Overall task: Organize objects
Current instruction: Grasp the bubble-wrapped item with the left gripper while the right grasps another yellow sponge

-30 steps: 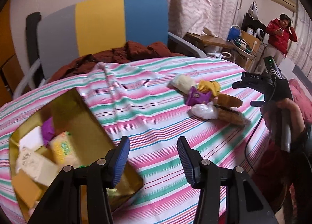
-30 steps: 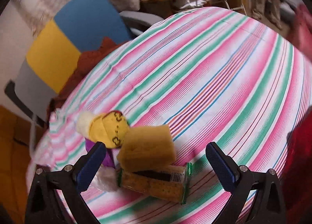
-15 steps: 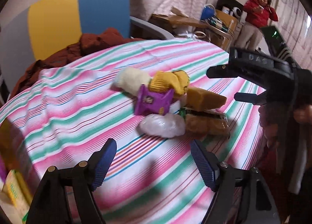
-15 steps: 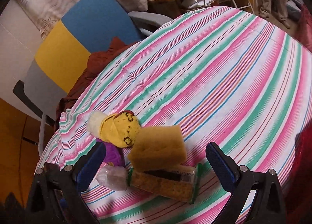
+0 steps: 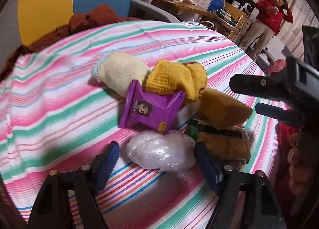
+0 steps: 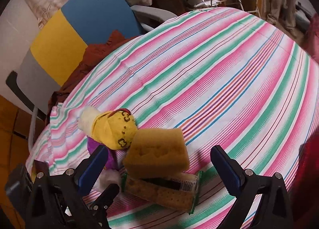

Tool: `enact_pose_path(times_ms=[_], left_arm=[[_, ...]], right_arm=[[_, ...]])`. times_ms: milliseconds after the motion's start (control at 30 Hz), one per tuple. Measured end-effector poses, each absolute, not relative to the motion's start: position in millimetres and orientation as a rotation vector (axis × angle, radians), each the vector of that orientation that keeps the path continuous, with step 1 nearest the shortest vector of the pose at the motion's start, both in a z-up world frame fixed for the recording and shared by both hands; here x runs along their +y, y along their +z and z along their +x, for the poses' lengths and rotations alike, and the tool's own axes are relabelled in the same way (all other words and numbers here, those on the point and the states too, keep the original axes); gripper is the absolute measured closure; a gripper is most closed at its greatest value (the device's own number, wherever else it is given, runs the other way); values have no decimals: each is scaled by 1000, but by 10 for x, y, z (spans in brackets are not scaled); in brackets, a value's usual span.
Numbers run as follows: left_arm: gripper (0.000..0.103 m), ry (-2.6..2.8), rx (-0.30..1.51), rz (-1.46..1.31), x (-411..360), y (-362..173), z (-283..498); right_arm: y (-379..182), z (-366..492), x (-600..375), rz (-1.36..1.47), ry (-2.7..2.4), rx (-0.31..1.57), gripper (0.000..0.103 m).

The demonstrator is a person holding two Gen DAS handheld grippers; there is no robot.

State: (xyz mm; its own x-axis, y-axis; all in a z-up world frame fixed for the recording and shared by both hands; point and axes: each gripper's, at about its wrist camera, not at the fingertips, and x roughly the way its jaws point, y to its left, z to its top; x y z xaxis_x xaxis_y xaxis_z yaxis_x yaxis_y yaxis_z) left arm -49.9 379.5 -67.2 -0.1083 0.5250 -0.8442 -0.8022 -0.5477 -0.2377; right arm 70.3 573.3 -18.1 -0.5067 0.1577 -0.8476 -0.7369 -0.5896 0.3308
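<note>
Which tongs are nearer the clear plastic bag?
Left. Left tongs straddle the bag, open. Right tongs, open, are above the sponge; bag lies beside their left finger.

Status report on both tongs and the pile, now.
Left tongs open, straddling the clear plastic bundle. Right tongs open, over sponge and cracker pack. Purple packet crowds the bundle.

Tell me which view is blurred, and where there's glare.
Left wrist view: motion blur smears the cloth at left, and glare sits on the clear bag between the open left tool. Right wrist view: sharp; sponge and crackers clear.
</note>
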Motion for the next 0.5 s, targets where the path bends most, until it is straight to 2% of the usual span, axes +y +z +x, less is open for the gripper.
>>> enact_pose_path(times_ms=[133,167,200,267,500], left_arm=[[44,1789,338,-1195,3712,-697,-451],[46,1787,341,-1188,3691,-695,-437],[47,1788,343,-1180,3663,-691,-423],[48,1797,335,-1174,3597,-685,-407],[48,1837,297,-1184,3270,-646,-293]], right_arm=[[-216,601,5641,-1168,2135,838,2],[-229,580,5623,-1186,2137,814,7],[-244,571,5614,-1199,2137,800,19],[-306,549,5603,-1244,2121,778,34],[-319,625,5652,-1229,2102,792,37]])
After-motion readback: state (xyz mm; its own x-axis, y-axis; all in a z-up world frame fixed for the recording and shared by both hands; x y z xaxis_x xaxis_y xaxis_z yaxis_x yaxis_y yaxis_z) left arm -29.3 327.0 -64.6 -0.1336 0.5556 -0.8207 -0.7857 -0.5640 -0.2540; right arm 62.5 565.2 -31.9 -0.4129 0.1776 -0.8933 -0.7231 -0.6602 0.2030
